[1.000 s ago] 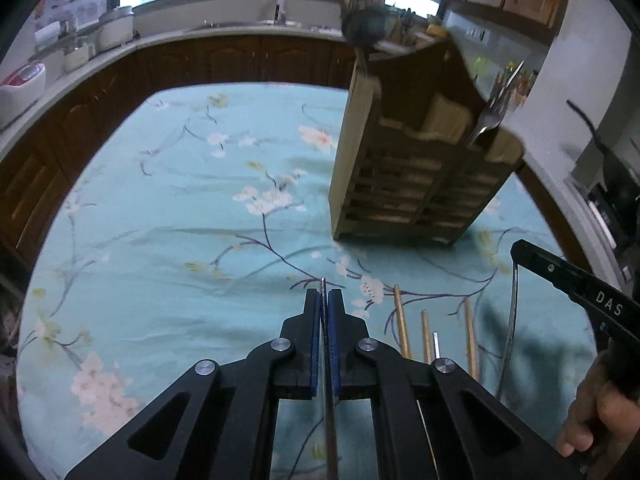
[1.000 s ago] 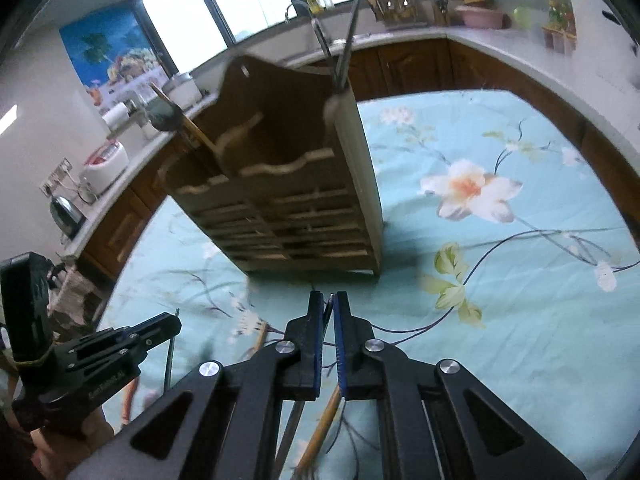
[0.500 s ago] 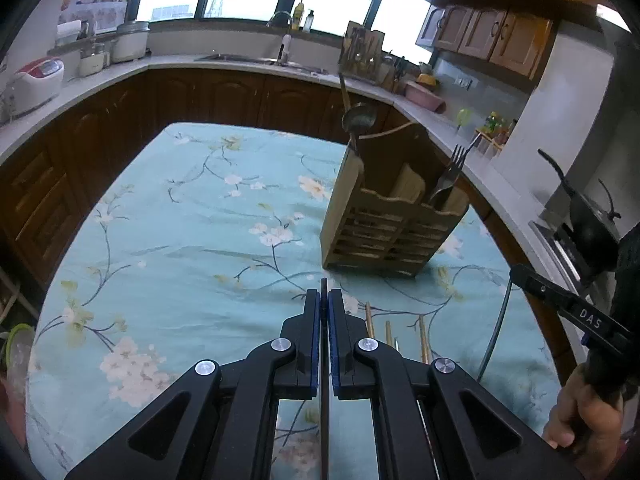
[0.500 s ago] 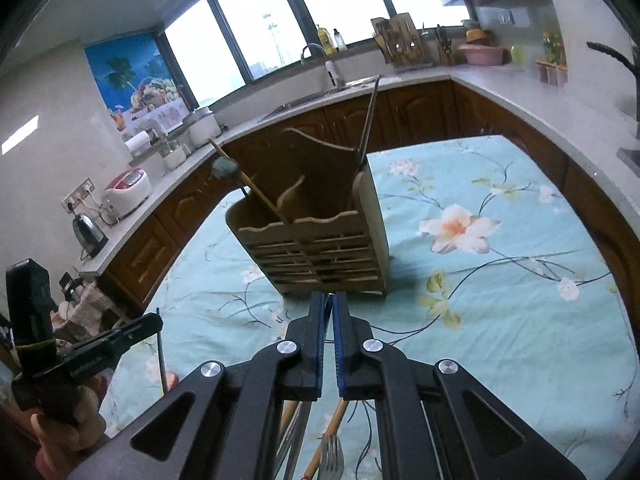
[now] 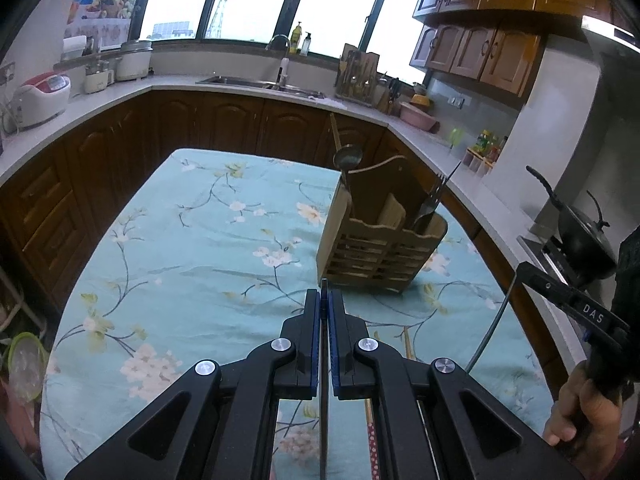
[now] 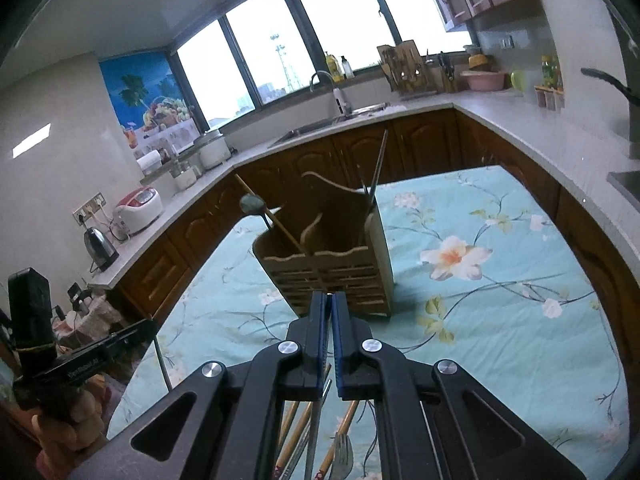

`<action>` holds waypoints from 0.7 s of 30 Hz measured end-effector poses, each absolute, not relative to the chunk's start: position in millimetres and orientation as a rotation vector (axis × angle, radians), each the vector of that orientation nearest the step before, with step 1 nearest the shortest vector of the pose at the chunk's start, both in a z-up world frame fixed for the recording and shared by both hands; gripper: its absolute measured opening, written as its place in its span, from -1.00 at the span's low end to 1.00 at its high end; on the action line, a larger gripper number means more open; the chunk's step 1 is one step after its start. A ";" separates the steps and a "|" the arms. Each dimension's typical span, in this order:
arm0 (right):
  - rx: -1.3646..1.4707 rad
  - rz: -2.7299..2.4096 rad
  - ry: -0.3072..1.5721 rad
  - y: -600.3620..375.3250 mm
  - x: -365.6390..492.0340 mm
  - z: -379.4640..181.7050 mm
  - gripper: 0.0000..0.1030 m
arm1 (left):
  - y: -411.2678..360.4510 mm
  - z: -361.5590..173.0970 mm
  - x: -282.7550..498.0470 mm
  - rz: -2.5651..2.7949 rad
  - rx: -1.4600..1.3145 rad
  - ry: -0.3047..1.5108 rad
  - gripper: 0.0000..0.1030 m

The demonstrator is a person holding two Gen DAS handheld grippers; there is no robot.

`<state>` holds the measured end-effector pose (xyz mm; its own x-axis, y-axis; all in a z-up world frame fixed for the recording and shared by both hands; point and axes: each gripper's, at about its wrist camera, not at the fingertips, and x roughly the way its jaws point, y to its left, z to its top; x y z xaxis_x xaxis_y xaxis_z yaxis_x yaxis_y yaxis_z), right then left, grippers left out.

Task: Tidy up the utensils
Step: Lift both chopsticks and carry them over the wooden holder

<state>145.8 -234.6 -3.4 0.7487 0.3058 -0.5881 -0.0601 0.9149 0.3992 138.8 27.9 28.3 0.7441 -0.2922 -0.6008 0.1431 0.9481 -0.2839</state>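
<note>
Carrying stage: floral-clothed counter (image 5: 208, 240) is bearing the slatted wooden caddy (image 5: 380, 252), already holding a ladle and fork. Left gripper (image 5: 325, 300) is pinching a thin metal utensil (image 5: 323, 420); right gripper (image 6: 329, 304) is clamping another slim utensil (image 6: 316, 432), fingers closed. Next move likely calls for lowering each into a compartment.

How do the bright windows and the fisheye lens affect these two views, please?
Left wrist: windows blown out white, counter bowed, corners black. Right wrist: windows likewise overexposed, counter curved; the caddy stays sharp, softly shadowed on the cloth.
</note>
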 end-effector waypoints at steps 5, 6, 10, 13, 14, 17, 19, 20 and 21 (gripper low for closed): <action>0.373 0.203 0.666 -236.5 141.8 5.6 -0.94 | 33.3 37.3 131.4 -0.241 -0.233 0.663 -0.96; 0.373 0.202 0.661 -236.7 141.3 6.8 -0.94 | 34.3 38.3 130.2 -0.241 -0.234 0.658 -0.96; 0.371 0.200 0.641 -236.9 140.6 12.2 -0.94 | 38.3 42.6 128.1 -0.239 -0.246 0.640 -0.96; 0.373 0.199 0.632 -237.6 141.1 14.0 -0.94 | 40.4 45.2 126.3 -0.239 -0.252 0.627 -0.96; 0.373 0.198 0.630 -237.8 140.9 14.5 -0.94 | 40.9 46.1 126.1 -0.240 -0.254 0.623 -0.96; 0.377 0.197 0.623 -239.3 140.9 15.3 -0.94 | 43.2 47.6 126.0 -0.247 -0.264 0.613 -0.96; 0.377 0.196 0.619 -239.7 140.8 16.4 -0.94 | 44.6 49.0 125.9 -0.250 -0.270 0.605 -0.96; 0.378 0.196 0.617 -240.1 140.8 16.7 -0.94 | 45.4 49.5 125.8 -0.249 -0.272 0.601 -0.96; 0.378 0.196 0.615 -240.4 140.8 17.2 -0.94 | 46.0 50.5 125.7 -0.249 -0.276 0.596 -0.96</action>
